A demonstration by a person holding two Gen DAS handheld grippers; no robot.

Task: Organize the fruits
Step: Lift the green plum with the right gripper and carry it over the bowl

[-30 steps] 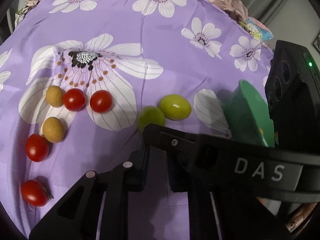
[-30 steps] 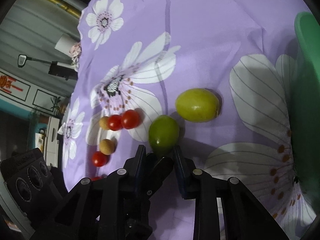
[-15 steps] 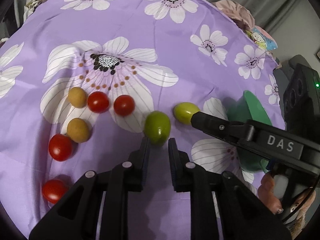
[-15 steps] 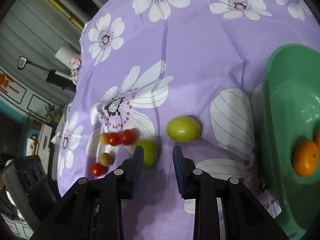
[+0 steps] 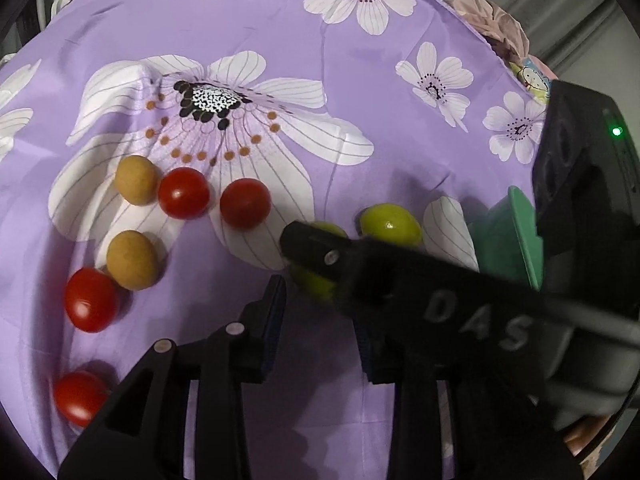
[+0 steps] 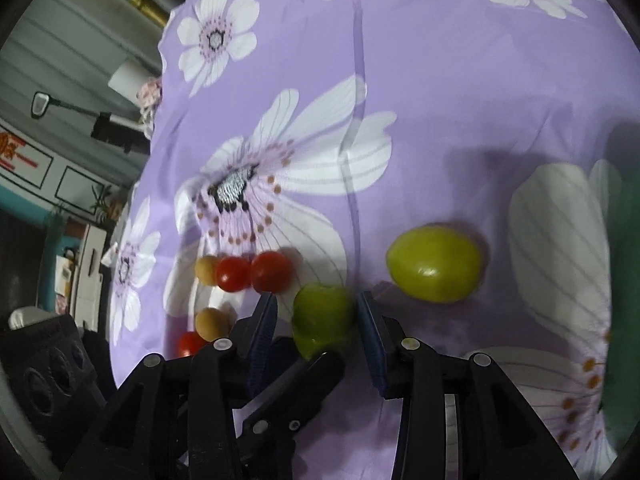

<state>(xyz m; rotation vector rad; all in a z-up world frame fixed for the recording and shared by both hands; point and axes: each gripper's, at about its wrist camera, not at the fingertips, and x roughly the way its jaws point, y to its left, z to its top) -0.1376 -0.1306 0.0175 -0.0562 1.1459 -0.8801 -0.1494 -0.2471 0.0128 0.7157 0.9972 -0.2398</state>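
A dark green fruit [image 6: 322, 318] lies on the purple flowered cloth between the open jaws of my right gripper [image 6: 316, 320]; gaps show on both sides. In the left wrist view the same fruit [image 5: 316, 280] is partly hidden by the right gripper's finger [image 5: 360, 256]. My left gripper [image 5: 320, 320] is open just in front of it. A yellow-green fruit [image 6: 436, 264] lies to the right, also seen in the left wrist view [image 5: 390, 226]. Red tomatoes [image 5: 184, 192] [image 5: 245, 203] and brown fruits [image 5: 136, 180] [image 5: 132, 260] lie to the left.
A green bowl [image 5: 516, 236] stands at the right, its edge also in the right wrist view [image 6: 626, 264]. More tomatoes [image 5: 90, 300] [image 5: 78, 398] lie at the lower left. The cloth edge drops off at the far side.
Both grippers have opened wider and come down around the dark green fruit. The right gripper has moved back in low, its finger now crossing the left wrist view over the fruit.
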